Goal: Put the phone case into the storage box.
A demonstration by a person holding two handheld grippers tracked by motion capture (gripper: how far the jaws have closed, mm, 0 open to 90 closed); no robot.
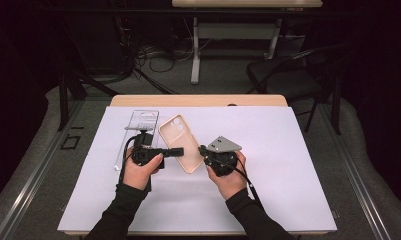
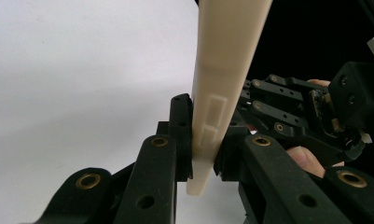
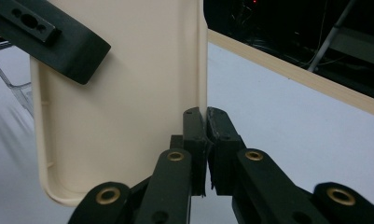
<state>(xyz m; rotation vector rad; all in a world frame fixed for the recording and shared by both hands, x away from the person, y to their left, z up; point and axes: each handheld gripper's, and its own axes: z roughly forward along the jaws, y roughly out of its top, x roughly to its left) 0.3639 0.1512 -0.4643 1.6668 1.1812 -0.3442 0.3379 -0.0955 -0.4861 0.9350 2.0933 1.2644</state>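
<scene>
A cream phone case (image 1: 175,131) is held just above the white sheet (image 1: 273,175) between both grippers, inner side up. My left gripper (image 1: 180,151) reaches in from the left and is shut on the case's long edge. In the left gripper view the case (image 2: 226,46) stands edge-on, clamped in the gripper (image 2: 204,135). My right gripper (image 1: 203,150) comes from the right and is shut on the opposite side wall. In the right gripper view the case's hollow inside (image 3: 128,93) faces the camera, and the gripper (image 3: 206,122) pinches its thin rim.
A clear plastic package (image 1: 142,121) lies on the sheet left of the case, also seen as the clear package (image 3: 12,79). The table's wooden back edge (image 1: 198,100) runs behind. A dark chair (image 1: 293,75) and a second desk with cables stand beyond.
</scene>
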